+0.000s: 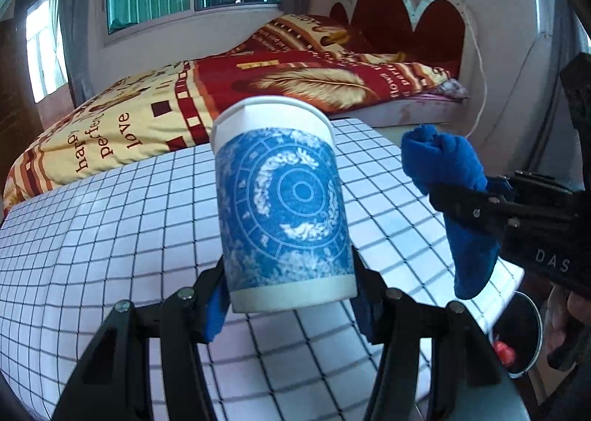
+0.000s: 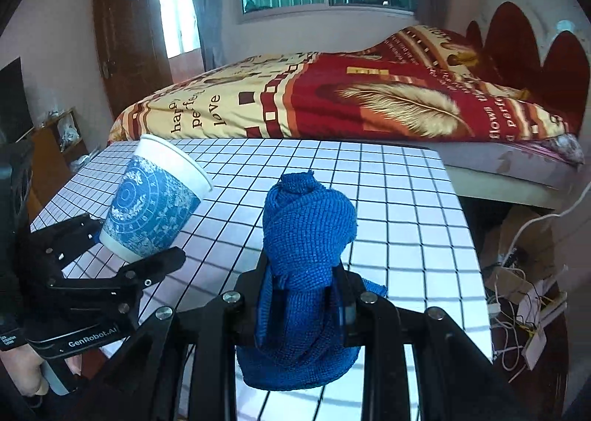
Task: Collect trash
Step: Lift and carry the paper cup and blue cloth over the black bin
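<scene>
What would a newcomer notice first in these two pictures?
First, the blue-patterned paper cup, gripped near its base by the left tool and held above the grid-patterned table. Next, the bunched blue cloth, clamped in the right tool. Behind the table lies a bed with a red and yellow quilt.
</scene>
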Tool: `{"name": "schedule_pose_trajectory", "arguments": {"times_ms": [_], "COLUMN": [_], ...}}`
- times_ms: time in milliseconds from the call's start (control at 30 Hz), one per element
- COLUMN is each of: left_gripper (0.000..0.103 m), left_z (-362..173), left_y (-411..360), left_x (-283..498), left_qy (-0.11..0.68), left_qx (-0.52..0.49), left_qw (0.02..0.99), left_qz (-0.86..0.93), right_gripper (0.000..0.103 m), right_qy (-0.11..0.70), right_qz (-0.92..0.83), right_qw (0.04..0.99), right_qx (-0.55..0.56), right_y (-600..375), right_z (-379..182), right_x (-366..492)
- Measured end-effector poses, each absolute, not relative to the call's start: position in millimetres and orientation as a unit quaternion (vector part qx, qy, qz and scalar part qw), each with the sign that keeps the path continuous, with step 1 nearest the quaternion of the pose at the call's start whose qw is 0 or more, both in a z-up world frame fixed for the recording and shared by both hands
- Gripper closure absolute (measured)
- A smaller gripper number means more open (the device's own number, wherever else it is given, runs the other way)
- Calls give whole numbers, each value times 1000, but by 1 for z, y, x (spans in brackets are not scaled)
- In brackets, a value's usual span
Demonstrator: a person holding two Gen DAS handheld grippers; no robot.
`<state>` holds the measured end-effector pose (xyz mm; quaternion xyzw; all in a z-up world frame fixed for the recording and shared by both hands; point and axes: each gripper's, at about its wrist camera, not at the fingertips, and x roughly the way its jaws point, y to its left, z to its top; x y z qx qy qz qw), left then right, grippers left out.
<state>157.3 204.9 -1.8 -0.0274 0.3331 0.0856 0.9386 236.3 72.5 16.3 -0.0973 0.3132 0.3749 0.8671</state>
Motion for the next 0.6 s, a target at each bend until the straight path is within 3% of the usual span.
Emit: {"name": "schedule_pose_trajectory", "arguments": {"times_ms": [600], "left_gripper": [47], "left_z": [2], "left_y": [123], "left_x": [127], "left_qy": [320], "left_qx": [3], "left_qw": [947], "left_qz": [17], "right_gripper": [74], "right_qy": [268], "right_qz": [309], "right_qw": [908], "right_qx": [-87], "right_y": [-30], "right_z": [39], "right_x": [169]}}
